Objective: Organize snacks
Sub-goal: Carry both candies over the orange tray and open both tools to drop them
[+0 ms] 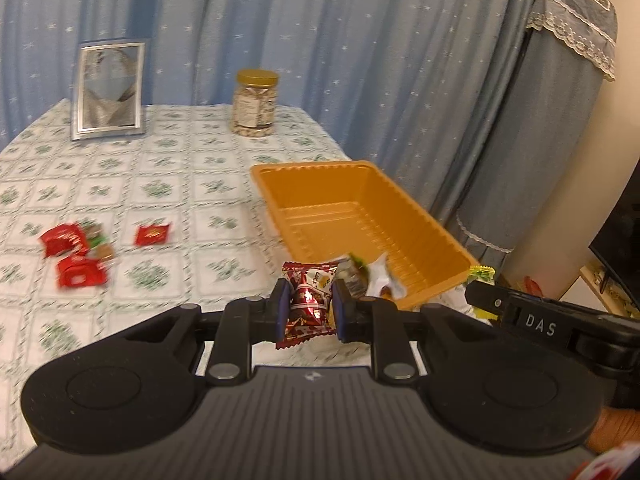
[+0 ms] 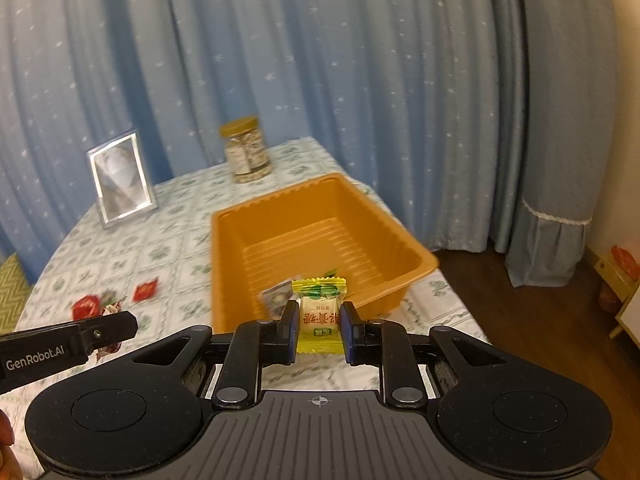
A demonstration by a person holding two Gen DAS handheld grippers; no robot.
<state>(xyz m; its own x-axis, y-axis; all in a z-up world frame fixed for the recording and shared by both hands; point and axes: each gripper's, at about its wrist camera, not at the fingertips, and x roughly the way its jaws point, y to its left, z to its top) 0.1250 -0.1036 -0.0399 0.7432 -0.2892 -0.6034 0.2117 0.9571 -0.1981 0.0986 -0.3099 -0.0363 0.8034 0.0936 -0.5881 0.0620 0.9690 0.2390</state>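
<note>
The left gripper (image 1: 307, 307) is holding a red candy (image 1: 308, 304) upright between its jaws, which are pressing on the wrapper from both sides, just short of the near end of the orange tray (image 1: 320, 188). The right gripper (image 2: 319, 325) is clamping a yellow candy (image 2: 319, 312) in the same way, its jaws closed on the packet's sides, hovering at the tray's near rim (image 2: 224, 276).

The tray is sitting on the worktop (image 1: 160, 184) near its right edge, and a few wrapped sweets (image 1: 372, 276) are lying in its near end; how many is hard to tell. Left of the tray, well apart from it, more red packets (image 1: 74, 258) are lying in a loose cluster on the cloth, with a single red one (image 1: 151, 234) just beside them toward the tray.

At the far side of the worktop a jar (image 1: 255, 103) with a gold lid and a silver picture frame (image 1: 109, 90) are standing in front of the blue curtain (image 1: 320, 32).
</note>
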